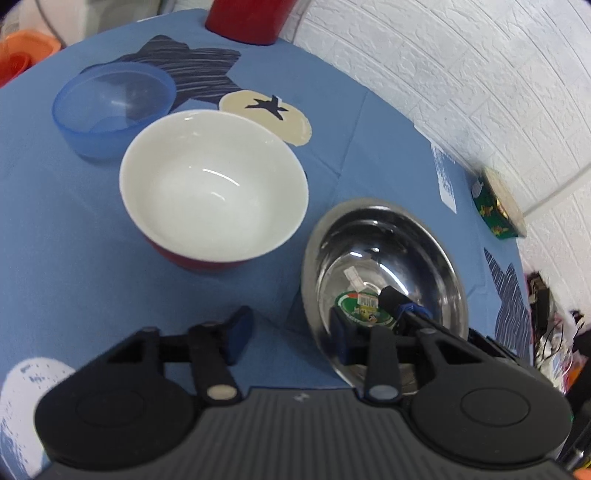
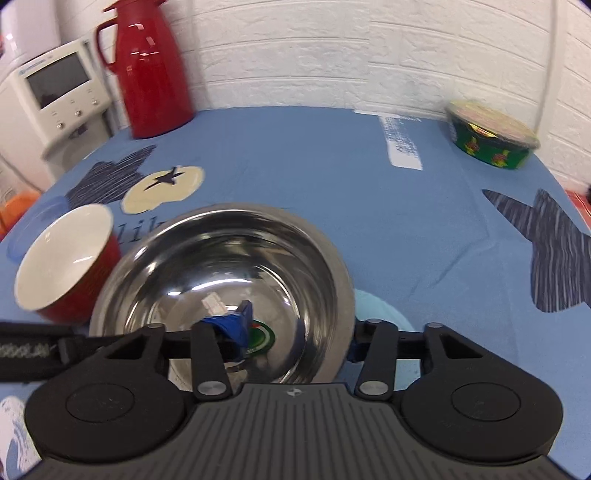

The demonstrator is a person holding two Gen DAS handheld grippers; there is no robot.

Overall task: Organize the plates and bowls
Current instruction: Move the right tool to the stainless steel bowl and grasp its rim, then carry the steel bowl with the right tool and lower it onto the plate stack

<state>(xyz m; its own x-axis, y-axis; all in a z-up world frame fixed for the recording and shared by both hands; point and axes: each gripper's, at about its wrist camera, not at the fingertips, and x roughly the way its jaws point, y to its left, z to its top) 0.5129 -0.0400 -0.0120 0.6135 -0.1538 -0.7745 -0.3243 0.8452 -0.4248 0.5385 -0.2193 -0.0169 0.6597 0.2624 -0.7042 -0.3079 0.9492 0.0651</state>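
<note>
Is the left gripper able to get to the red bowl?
Probably yes. The left gripper is open, and only bare blue tablecloth lies between it and the red bowl. The steel bowl sits off to one side.

The tall shiny red jug [image 1: 246, 20] is cut off by the top edge in the left wrist view, so only its bottom part shows. The round green tin with small pictures on it [image 2: 493, 134] looks smeared, and its pictures are too blurry to make out. The see-through blue plastic bowl [image 2: 35, 225] is mostly hidden behind the red bowl with the white inside [image 2: 64, 264] in the right wrist view. The sticker at the bottom of the shiny metal bowl [image 2: 221, 273] is partly hidden by a blue finger pad [image 2: 240, 326], and its words are too small to read.
</note>
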